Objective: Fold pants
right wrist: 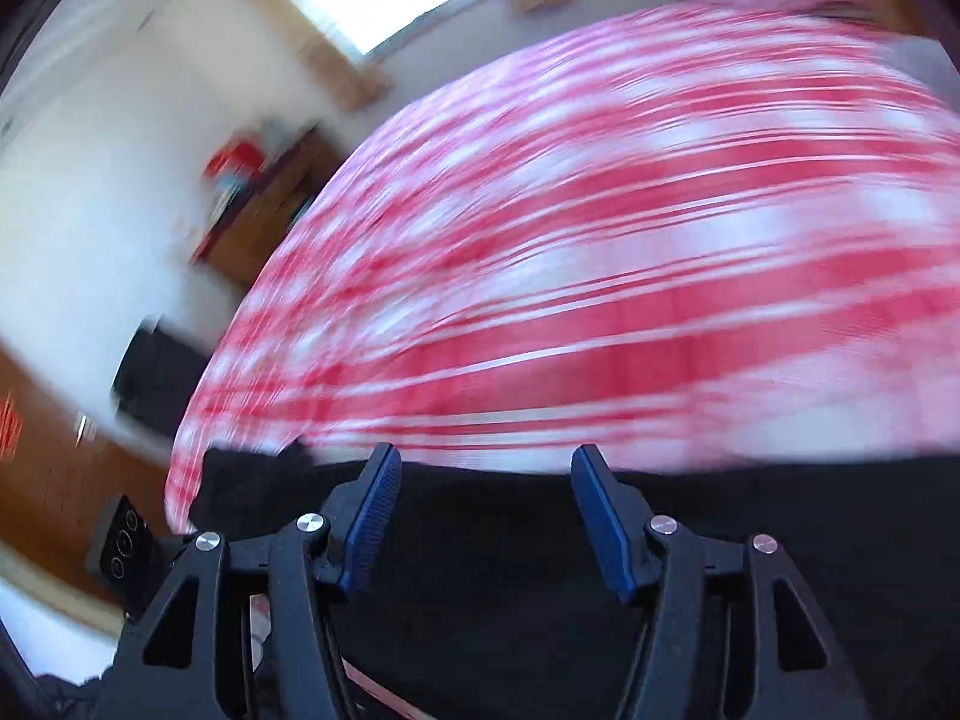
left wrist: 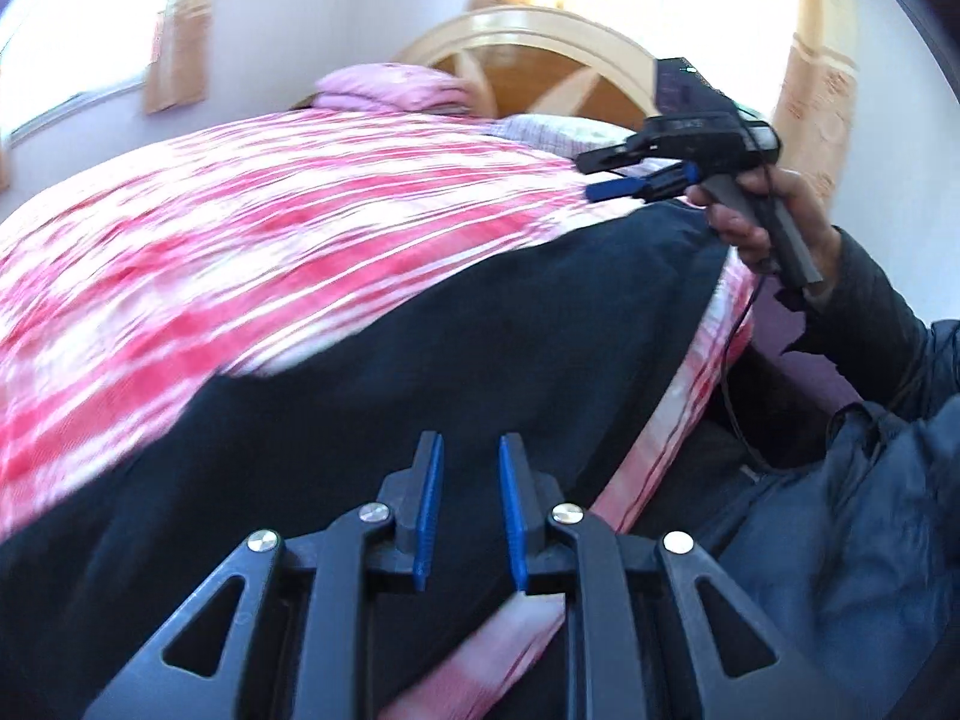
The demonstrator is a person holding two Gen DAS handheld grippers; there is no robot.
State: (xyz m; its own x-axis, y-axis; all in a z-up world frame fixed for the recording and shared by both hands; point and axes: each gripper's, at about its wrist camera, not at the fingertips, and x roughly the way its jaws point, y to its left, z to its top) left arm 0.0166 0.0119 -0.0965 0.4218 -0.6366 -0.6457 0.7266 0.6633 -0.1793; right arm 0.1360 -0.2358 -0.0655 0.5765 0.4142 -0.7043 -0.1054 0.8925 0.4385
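Pants [left wrist: 372, 396], one dark pair as far as we can count, lie spread flat on the red-and-white checked bedspread [left wrist: 252, 228] along the near edge of the bed. In the left wrist view their long axis runs from just under our left gripper [left wrist: 471, 516] up and away to the right, ending near the right gripper [left wrist: 591, 177]. In the right wrist view the same dark cloth fills the band directly below and behind the right gripper [right wrist: 486, 516], stretching across it from side to side; that picture is badly smeared, so we cannot tell which end is waist and which is cuffs.

We count two grippers, each with two blue-padded fingers. Our left gripper hangs over the pants with its jaws a narrow gap apart and nothing pinched between them; the pads press on no cloth. Our right gripper's jaws stand well apart and empty, and the pants lie under them, not held. A hand [left wrist: 756, 222] in a dark sleeve grips the right gripper's handle, just beyond the far end of the pants.

Ahead of the left gripper we see one pink pillow [left wrist: 390, 87] against one wooden headboard [left wrist: 534, 54].
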